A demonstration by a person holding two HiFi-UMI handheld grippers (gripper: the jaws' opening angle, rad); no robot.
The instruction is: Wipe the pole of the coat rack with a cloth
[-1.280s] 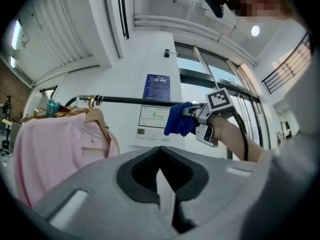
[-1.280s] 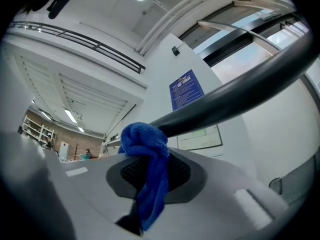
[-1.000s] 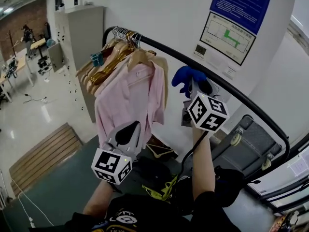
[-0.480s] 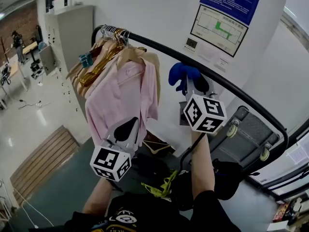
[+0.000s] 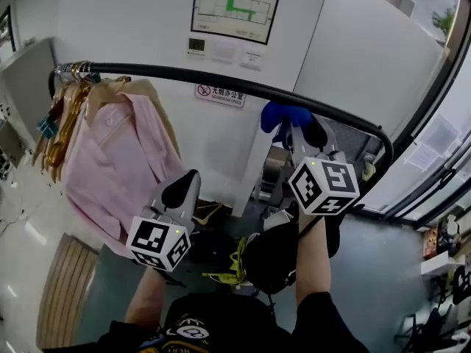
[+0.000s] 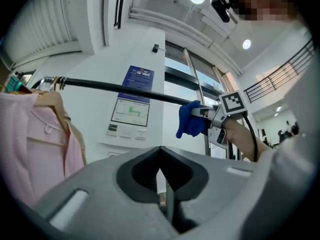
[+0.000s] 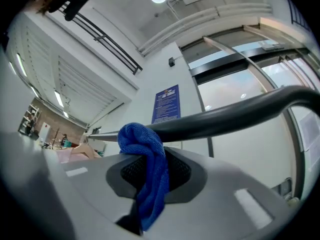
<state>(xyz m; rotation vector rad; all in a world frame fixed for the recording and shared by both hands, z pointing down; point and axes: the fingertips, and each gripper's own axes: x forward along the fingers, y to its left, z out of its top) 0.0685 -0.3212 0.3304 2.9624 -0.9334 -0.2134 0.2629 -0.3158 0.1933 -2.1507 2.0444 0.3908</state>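
Two tools held up, seen from below the head cam. R tool [image 5: 299,131] is centre-right of the head view, jaws clamped tight on a blue cloth [image 5: 282,115]. The cloth is bunched against the black pole [image 5: 184,76], touching it right of mid-span, short of the bend at far right. In the right gripper view the cloth's top fold lies on the pole and the rest hangs down btwn the jaws. L tool [image 5: 182,191] is lower, left of centre, jaws fully together w/ nothing in them, apart from pole and cloth. Pink shirt [image 5: 118,160] on wood hangers [image 5: 62,112] at the pole's left end, upper left, well apart from the cloth. Poster [image 5: 234,7] on the wall, top centre.
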